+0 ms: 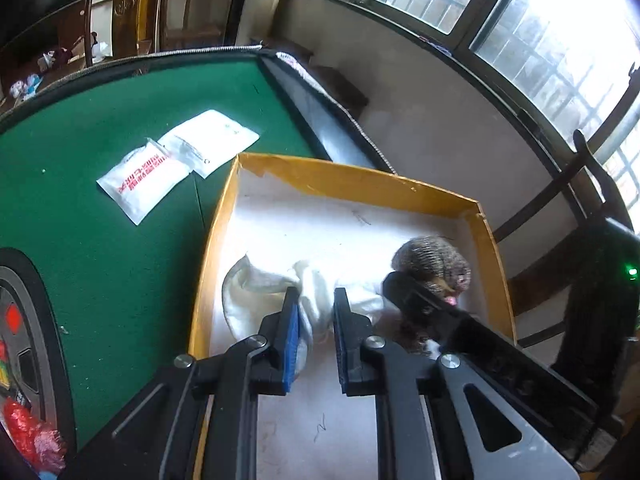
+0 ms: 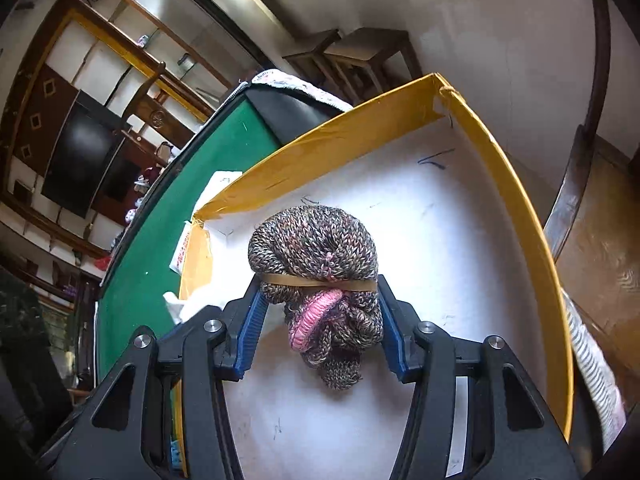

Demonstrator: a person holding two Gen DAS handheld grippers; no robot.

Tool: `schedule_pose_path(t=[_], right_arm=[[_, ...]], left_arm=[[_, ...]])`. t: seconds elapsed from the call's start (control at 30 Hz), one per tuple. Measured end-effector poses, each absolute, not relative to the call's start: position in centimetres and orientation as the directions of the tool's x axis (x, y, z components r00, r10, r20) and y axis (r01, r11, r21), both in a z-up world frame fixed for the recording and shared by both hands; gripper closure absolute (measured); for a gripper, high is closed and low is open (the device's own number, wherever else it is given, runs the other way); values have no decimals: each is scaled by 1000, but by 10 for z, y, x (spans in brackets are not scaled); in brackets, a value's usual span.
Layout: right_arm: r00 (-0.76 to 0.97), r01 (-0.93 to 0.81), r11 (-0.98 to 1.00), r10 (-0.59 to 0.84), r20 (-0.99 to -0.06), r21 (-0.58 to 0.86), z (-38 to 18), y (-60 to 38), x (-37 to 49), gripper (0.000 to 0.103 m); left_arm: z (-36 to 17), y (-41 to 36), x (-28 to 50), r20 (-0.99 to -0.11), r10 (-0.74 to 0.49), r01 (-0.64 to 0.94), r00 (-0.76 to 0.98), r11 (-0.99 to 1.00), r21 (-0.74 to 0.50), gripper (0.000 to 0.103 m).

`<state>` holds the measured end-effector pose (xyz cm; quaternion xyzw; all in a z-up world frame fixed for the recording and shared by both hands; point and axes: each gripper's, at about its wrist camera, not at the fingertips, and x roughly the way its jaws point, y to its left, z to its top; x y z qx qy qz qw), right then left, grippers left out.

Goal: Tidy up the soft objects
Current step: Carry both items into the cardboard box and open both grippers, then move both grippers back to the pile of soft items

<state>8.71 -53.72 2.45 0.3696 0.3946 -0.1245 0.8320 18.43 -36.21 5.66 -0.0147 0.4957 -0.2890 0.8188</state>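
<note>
The left gripper [image 1: 316, 316], low in the left wrist frame, clenches a crumpled white cloth [image 1: 280, 292] between its blue-padded fingers [image 1: 291, 344]. The right gripper [image 2: 320, 316], low centre in the right wrist frame, grasps a rolled mottled brown-and-pink knitted bundle [image 2: 316, 248], its blue pads [image 2: 250, 336] pressed to either side and a tan rubber band [image 2: 320, 282] stretched across between the tips. Both soft items sit over the white floor of a shallow yellow-rimmed cardboard box [image 1: 360, 184], the cloth at the left, the knit at the right. Left of the box, two flat white sachets [image 1: 176, 160], one with red print, lie overlapping on the green felt tabletop [image 1: 100, 240]. Barred windows [image 1: 520, 28] fill the upper right.
</note>
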Motion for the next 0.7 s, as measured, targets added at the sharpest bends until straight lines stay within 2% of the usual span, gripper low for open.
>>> schedule_pose_path(t=[0.13, 0.2, 0.23, 0.27, 0.3, 0.53, 0.7], right_arm=[[661, 485, 708, 87, -745, 513, 30, -534, 86, 49], [666, 481, 723, 67, -743, 496, 36, -533, 86, 48], [671, 477, 728, 59, -739, 492, 40, -533, 85, 43], [683, 473, 732, 47, -729, 490, 45, -533, 83, 34], [694, 471, 732, 36, -719, 492, 48, -534, 79, 31], [778, 463, 729, -61, -625, 505, 79, -536, 50, 31], [829, 423, 727, -69, -555, 541, 95, -532, 37, 31]], left_arm=[[49, -360, 186, -804, -474, 443, 360, 845, -300, 85], [46, -355, 188, -802, -498, 437, 329, 834, -338, 82], [45, -352, 189, -802, -517, 426, 301, 825, -372, 81], [44, -350, 190, -799, -528, 415, 287, 820, -393, 78], [45, -346, 189, -791, -543, 402, 281, 815, -417, 75], [70, -338, 166, -756, -566, 428, 329, 803, -415, 70], [89, -326, 136, -727, -582, 452, 365, 793, -408, 69]])
